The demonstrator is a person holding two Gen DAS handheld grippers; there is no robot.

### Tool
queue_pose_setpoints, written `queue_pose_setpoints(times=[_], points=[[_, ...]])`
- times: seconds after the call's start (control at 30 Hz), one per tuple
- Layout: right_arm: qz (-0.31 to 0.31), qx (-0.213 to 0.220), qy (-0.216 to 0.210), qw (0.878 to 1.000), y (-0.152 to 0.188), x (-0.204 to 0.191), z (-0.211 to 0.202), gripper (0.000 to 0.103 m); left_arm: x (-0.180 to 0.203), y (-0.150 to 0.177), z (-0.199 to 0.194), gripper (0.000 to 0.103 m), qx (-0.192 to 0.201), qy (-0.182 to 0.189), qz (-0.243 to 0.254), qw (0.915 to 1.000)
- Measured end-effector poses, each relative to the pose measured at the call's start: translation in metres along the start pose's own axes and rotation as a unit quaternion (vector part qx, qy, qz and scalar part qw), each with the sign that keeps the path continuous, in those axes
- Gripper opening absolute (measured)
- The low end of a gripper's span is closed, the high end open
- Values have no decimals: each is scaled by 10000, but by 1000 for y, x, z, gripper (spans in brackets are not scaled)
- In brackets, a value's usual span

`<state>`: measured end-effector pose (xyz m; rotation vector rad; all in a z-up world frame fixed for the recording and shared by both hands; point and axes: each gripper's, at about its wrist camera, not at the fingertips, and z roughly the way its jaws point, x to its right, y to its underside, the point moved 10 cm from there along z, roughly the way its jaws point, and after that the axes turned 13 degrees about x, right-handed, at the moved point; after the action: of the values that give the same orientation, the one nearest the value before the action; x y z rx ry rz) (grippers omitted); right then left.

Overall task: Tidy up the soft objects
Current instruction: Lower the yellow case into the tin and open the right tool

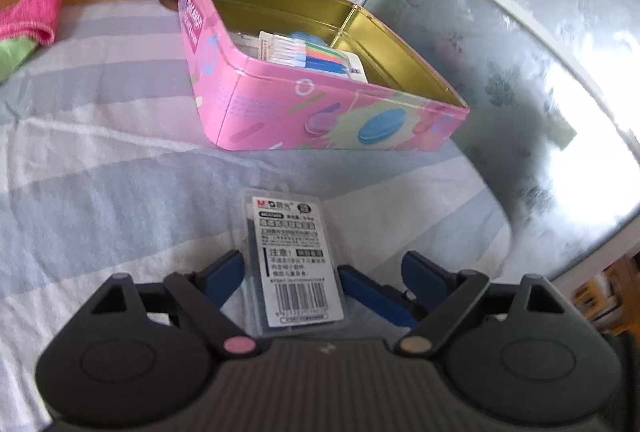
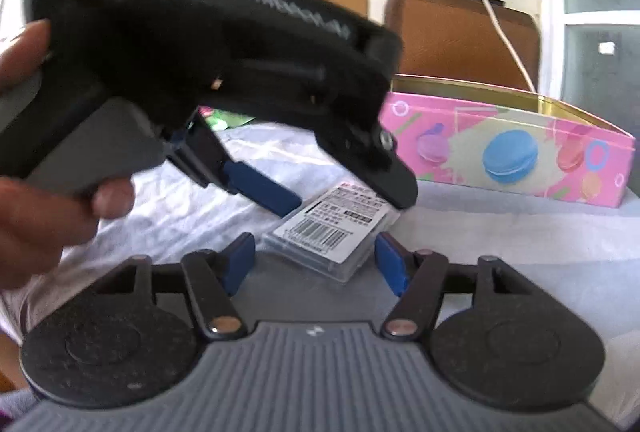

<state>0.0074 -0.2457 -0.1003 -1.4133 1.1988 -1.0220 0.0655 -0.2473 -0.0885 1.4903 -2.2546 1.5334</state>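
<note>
Clear case [image 1: 294, 264] on bedspread [image 1: 100, 171]; both jaws apparently apart.

Pink tin [image 1: 320, 119] blocks beyond the clear case [image 1: 294, 264]; bedsheet [image 1: 100, 171] left lies open.

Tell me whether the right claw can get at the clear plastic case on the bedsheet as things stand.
Probably yes. The clear plastic case lies flat on the bedsheet just ahead of the open right claw, nothing between them. The left claw hangs over the case's far end and could crowd the approach.
</note>
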Motion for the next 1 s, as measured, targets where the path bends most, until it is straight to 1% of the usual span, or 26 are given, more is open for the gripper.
queue_pose_setpoints(times=[0.07, 0.13, 0.17, 0.27, 0.33, 0.43, 0.47, 0.53, 0.6, 0.7, 0.73, 0.77, 0.83, 0.87, 0.93, 0.97, 1.0], points=[[25, 80, 21, 10000, -5, 1, 0, 65, 6, 3, 0, 88, 30, -120, 223, 9997], [-40, 390, 72, 9992, -20, 1, -9, 65, 10, 3, -2, 88, 57, -245, 378, 9990], [-125, 558, 105, 9983, -28, 1, -13, 65, 12, 1, -4, 88, 92, -213, 339, 9992], [-373, 1082, 243, 9931, -59, 1, -22, 65, 22, -14, -20, 88, 264, 69, 194, 9994], [-378, 1272, 281, 9908, -75, 6, -20, 65, 34, -26, -29, 88, 407, 202, 294, 9985], [-522, 1499, 385, 9866, -94, 14, -12, 65, 50, -51, -35, 88, 717, 238, 587, 9954], [-586, 1566, 422, 9850, -100, 17, -9, 65, 54, -60, -34, 88, 777, 279, 635, 9946], [-687, 1643, 445, 9830, -106, 24, -3, 65, 56, -77, -29, 88, 805, 384, 577, 9943], [-783, 1640, 456, 9823, -111, 33, 12, 65, 57, -91, -24, 88, 830, 450, 561, 9940], [-940, 1537, 506, 9823, -113, 53, 48, 66, 53, -119, -5, 89, 924, 376, 713, 9924], [-978, 1364, 493, 9846, -110, 56, 59, 67, 51, -126, 3, 92, 945, 345, 730, 9922], [-960, 1058, 534, 9883, -104, 64, 74, 65, 49, -135, 13, 93, 970, 311, 756, 9919], [-731, 491, 935, 9917, -93, 87, 97, 65, 42, -152, 36, 93, 1074, 129, 863, 9904], [-569, 335, 1088, 9919, -90, 98, 101, 65, 36, -157, 47, 93, 1081, 17, 878, 9903], [-268, 472, 1092, 9925, -94, 105, 92, 65, 22, -162, 68, 93, 930, -308, 793, 9920], [-223, 572, 1108, 9919, -96, 106, 85, 65, 16, -162, 74, 93, 878, -398, 684, 9930], [-235, 629, 1144, 9912, -96, 106, 78, 65, 13, -160, 75, 93, 859, -380, 580, 9939]])
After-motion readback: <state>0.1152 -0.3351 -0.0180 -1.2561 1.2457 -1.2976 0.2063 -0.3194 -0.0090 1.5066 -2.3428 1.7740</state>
